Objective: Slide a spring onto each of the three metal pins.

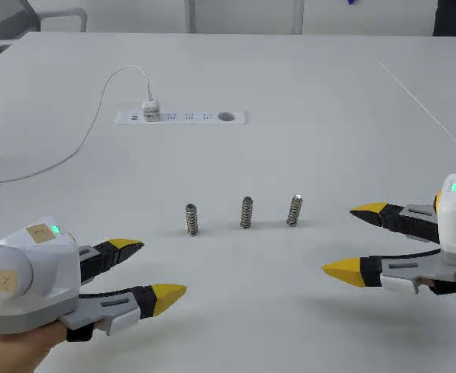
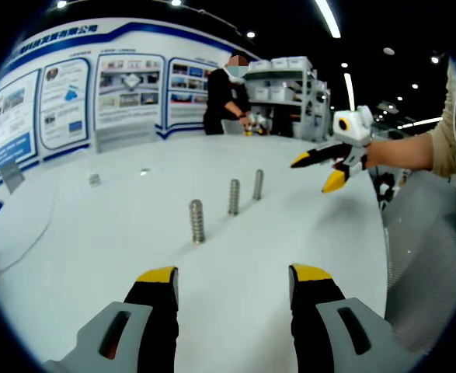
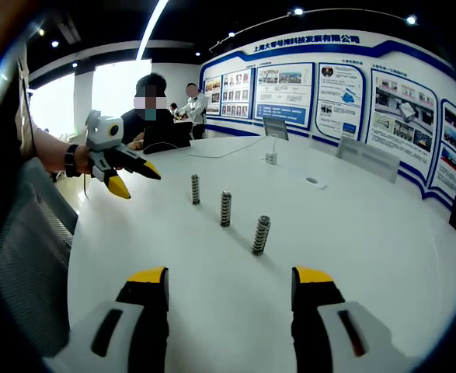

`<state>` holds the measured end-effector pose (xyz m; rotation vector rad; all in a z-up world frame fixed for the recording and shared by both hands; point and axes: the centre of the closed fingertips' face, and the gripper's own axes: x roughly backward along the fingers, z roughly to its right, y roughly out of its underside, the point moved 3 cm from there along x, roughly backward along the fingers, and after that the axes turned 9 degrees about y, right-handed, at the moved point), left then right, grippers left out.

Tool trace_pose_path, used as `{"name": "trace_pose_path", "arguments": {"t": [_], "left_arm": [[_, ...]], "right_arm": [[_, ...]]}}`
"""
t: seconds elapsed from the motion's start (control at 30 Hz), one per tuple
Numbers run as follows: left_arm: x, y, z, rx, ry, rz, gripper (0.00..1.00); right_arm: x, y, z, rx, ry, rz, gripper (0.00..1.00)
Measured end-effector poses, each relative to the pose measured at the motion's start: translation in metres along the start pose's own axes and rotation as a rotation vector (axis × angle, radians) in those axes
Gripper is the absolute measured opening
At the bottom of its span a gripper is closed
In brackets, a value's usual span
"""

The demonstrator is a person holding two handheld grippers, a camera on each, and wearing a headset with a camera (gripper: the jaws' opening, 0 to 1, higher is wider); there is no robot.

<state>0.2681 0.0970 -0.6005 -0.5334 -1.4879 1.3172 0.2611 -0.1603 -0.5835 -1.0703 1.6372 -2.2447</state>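
Observation:
Three upright metal pins stand in a row on the white table, each with a spring around it: the left pin (image 1: 191, 219), the middle pin (image 1: 246, 212) and the right pin (image 1: 294, 210). The same row appears in the left gripper view (image 2: 197, 221) and in the right gripper view (image 3: 261, 235). My left gripper (image 1: 155, 269) hovers near the table's front left, open and empty, short of the left pin. My right gripper (image 1: 356, 241) hangs at the right, open and empty, beside the right pin.
A white power strip (image 1: 182, 117) with a plugged-in charger (image 1: 150, 109) and trailing cable (image 1: 88, 132) lies behind the pins. A chair (image 1: 18, 19) stands at the far left corner. People stand by the display wall (image 3: 165, 109).

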Motion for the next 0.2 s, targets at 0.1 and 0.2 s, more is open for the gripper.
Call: {"name": "trace_pose_path", "arguments": {"t": [0.1,0.2], "left_arm": [[0.0002,-0.0002,-0.0008,0.002,-0.002,0.001,0.58],[-0.0001,-0.0003,-0.0008,0.003,-0.001,0.001,0.58]], "right_arm": [[0.0002,0.0005,-0.0002,-0.004,-0.001,0.001,0.65],[0.0001,0.0009,0.0004,-0.01,0.003,0.001,0.65]]}}
